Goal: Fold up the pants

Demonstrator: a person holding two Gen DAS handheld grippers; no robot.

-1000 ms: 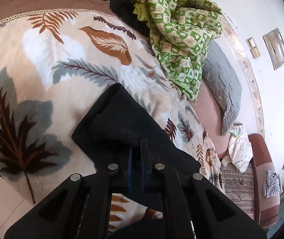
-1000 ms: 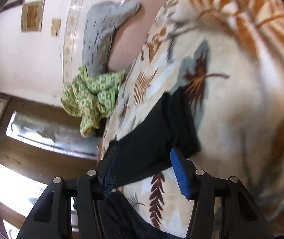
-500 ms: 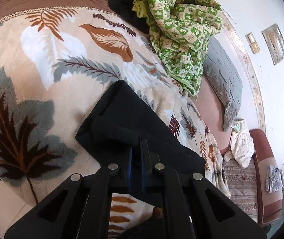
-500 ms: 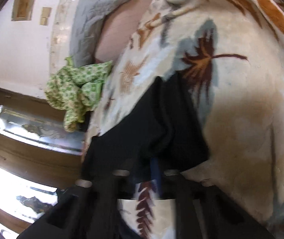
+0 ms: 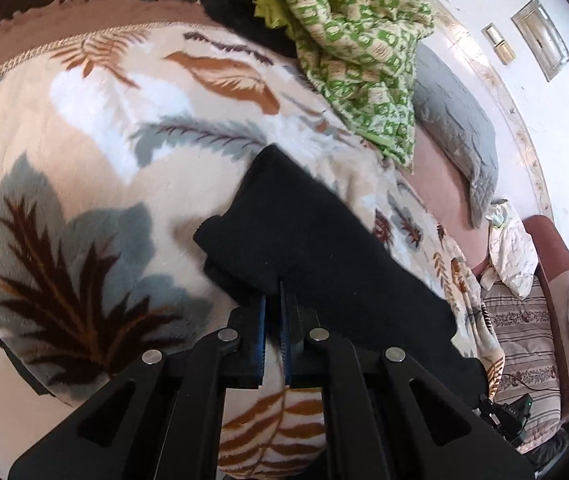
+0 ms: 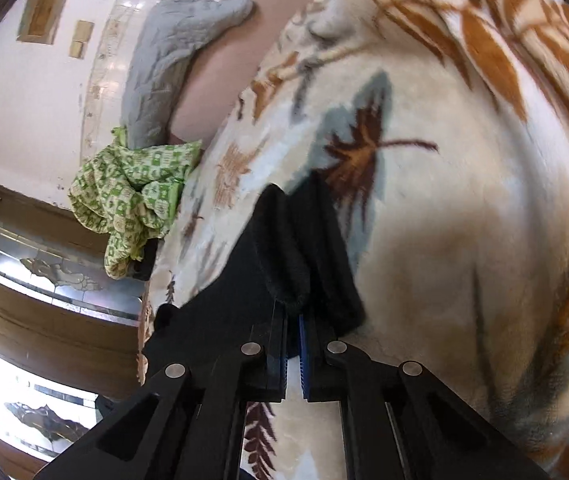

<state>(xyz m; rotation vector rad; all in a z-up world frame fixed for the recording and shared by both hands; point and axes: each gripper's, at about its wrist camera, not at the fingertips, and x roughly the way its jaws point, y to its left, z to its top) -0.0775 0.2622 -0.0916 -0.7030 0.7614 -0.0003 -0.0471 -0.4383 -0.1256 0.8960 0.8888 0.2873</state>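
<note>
Black pants lie partly folded on a leaf-patterned blanket on the bed. My left gripper is shut on the near edge of the pants and lifts it a little. In the right wrist view the pants run from the jaws toward the bed's middle. My right gripper is shut on a bunched fold of the pants at their other end.
A crumpled green patterned cloth lies at the far side of the bed over a dark garment. A grey pillow lies by the wall. A striped sofa with clothes stands to the right. Wooden doors are at the left.
My right gripper has closed from open onto the pants edge. My left gripper stayed shut and has pulled its edge up and over, so the pants look more doubled.
</note>
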